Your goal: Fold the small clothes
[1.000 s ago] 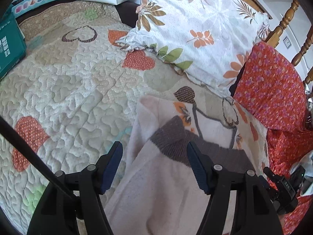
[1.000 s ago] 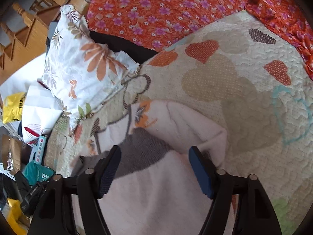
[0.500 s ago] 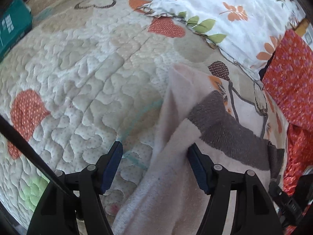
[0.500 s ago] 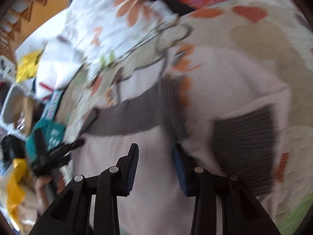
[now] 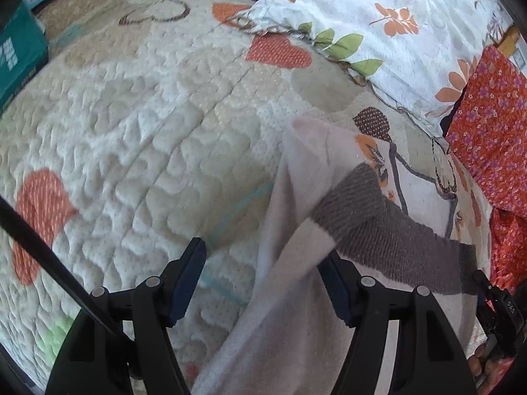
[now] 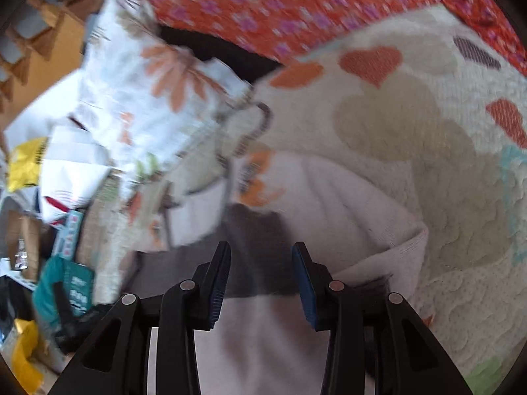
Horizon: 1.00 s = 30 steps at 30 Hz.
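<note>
**Both tongs parted over the pale pink garment on the quilt**

Your left tongs stand wide apart, gripping nothing. The pale pink fleece garment with the dark grey ribbed band lies on the cream quilted bedspread with orange and tan hearts. A raised fold of it passes between your two left fingers, close against the right-hand one, whose blue pad is partly hidden behind the cloth. The left-hand finger stands over bare quilt, apart from the fabric. The grey band runs off to the right, toward the other black tool at the frame's edge.

Your right tongs are parted by a narrower gap and are not clamped on anything. They sit over the garment, with the grey band showing in the gap between the blue pads. This view is blurred, so you cannot tell whether the pads touch the cloth. To the right, the pink fabric ends in a rounded fold lying on the bedspread.

Beyond the garment, a white pillow printed with orange flowers and green leaves rests on the quilt. An orange cloth with small purple flowers lies next to the pillow. A teal box sits at the quilt's far left edge.
</note>
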Available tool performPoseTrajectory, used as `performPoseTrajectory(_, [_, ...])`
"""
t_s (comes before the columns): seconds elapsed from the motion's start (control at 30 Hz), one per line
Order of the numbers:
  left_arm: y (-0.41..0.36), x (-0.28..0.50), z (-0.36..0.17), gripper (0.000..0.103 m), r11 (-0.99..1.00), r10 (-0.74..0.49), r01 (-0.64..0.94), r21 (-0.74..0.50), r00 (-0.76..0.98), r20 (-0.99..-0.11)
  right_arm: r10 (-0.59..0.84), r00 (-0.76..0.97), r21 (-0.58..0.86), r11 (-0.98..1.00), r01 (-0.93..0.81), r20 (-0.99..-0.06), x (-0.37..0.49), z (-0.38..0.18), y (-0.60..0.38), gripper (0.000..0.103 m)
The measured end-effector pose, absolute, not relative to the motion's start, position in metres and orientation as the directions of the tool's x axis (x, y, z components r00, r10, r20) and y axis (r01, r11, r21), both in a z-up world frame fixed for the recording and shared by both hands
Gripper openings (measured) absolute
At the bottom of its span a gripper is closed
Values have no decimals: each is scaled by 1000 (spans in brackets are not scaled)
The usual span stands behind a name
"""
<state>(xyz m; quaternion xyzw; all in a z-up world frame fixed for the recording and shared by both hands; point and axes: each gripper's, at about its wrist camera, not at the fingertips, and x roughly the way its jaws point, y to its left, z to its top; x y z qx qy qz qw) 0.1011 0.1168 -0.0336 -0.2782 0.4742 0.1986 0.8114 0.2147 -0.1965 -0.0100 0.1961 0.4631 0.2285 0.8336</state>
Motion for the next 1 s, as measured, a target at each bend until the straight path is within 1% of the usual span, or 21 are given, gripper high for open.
performPoseTrajectory(0.03, [117,105,-32,68,780,81,-580,-237,469,-879,549,459,526,829,-190,-699,219,-19,-193,43])
performPoseTrajectory(0.07, [118,109,-30,68,789,103,-577,-213,465,-879,557,447,533,824,-192,-700,220,-23,-194,34])
performPoseTrajectory(0.1, [119,112,-28,68,790,125,-581,-196,465,-876,579,431,554,809,-198,-692,222,-26,-193,13])
performPoseTrajectory(0.17, [126,115,-25,68,766,155,-612,-197,473,-867,629,413,600,770,-217,-658,221,-21,-191,10])
performPoseTrajectory(0.2, [130,114,-25,68,749,161,-630,-205,473,-867,625,436,590,773,-232,-647,218,-13,-191,10])
performPoseTrajectory(0.3, [143,108,-30,68,687,155,-684,-245,467,-870,559,554,499,822,-275,-616,201,25,-191,10])
performPoseTrajectory(0.33, [146,106,-32,68,674,149,-693,-256,467,-872,507,605,431,858,-281,-615,193,39,-189,10])
performPoseTrajectory(0.37, [148,105,-34,68,667,143,-698,-260,463,-875,444,653,350,894,-279,-613,186,49,-185,11])
performPoseTrajectory(0.4, [148,103,-36,68,664,141,-702,-260,458,-878,367,706,252,930,-267,-606,178,57,-179,17])
performPoseTrajectory(0.43, [150,102,-37,68,659,138,-705,-260,453,-881,321,733,200,947,-250,-600,174,60,-177,24])
performPoseTrajectory(0.47, [151,100,-37,68,655,135,-709,-262,451,-882,269,756,153,963,-222,-597,171,61,-177,41])
performPoseTrajectory(0.5, [151,99,-38,68,653,135,-710,-262,450,-882,242,765,134,970,-202,-597,170,61,-180,47])
performPoseTrajectory(0.57, [151,97,-37,68,651,134,-711,-264,450,-883,208,765,138,978,-156,-609,173,59,-191,47])
performPoseTrajectory(0.6, [151,96,-36,68,650,128,-710,-269,452,-883,205,758,162,978,-133,-619,175,58,-199,47])
performPoseTrajectory(0.7, [151,91,-30,68,652,107,-699,-296,470,-876,272,720,269,955,-122,-638,183,54,-216,47])
performPoseTrajectory(0.8, [148,86,-19,68,665,92,-675,-318,497,-863,374,657,384,913,-137,-654,187,41,-224,47])
performPoseTrajectory(0.9, [145,80,-9,68,691,97,-649,-317,518,-850,433,599,450,883,-133,-674,190,26,-219,47])
performPoseTrajectory(1.0, [141,71,-5,68,730,120,-625,-277,516,-848,451,569,462,876,-136,-687,188,18,-213,47])
